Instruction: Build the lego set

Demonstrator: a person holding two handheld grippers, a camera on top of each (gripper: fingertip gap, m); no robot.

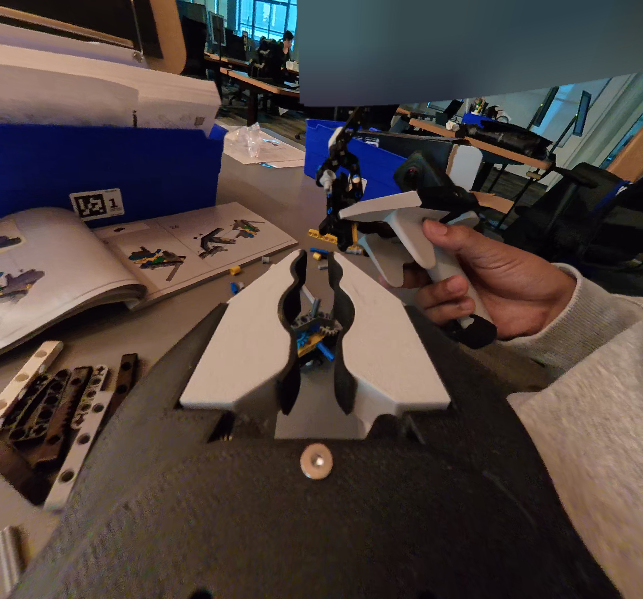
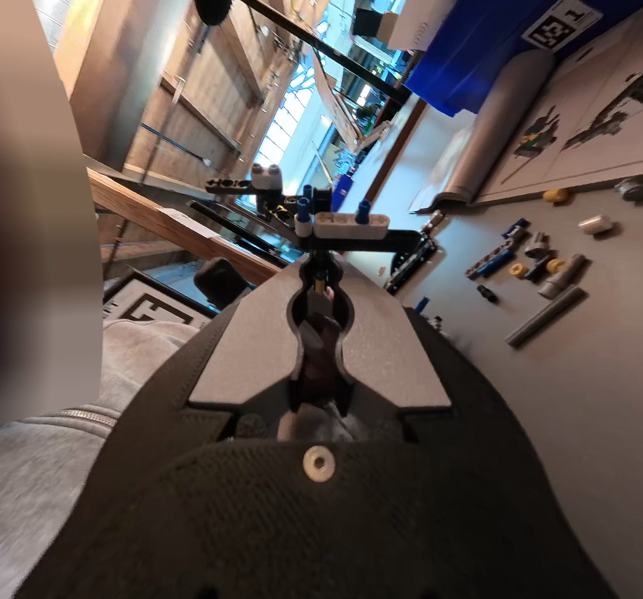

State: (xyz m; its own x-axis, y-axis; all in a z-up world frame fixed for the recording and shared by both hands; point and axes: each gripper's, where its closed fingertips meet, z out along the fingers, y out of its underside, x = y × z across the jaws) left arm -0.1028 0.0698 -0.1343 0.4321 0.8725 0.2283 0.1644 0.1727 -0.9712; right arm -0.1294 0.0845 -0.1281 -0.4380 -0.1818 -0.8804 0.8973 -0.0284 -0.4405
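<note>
My left gripper point(image 1: 317, 258) is shut on a small sub-assembly point(image 1: 313, 333) with a grey gear and yellow and blue parts, held deep between its dark pads above the table. My right gripper point(image 2: 320, 264), tilted on its side, is shut on the lower yellow-and-black end of a tall black assembly point(image 2: 348, 246). This assembly carries a white beam point(image 2: 351, 226), blue pins and a grey connector. In the left wrist view a hand point(image 1: 487, 269) holds the right gripper point(image 1: 349, 231), with the black assembly point(image 1: 339, 185) rising from it just beyond my left fingertips.
An open instruction booklet point(image 1: 195, 245) lies left, in front of a blue bin point(image 1: 104, 165). A second blue bin point(image 1: 365, 161) stands behind the black assembly. A pile of black and white beams point(image 1: 52, 405) lies near left. Loose pins and connectors point(image 2: 522, 258) are scattered on the grey table point(image 1: 264, 192). My left and right fingertips are right by each other.
</note>
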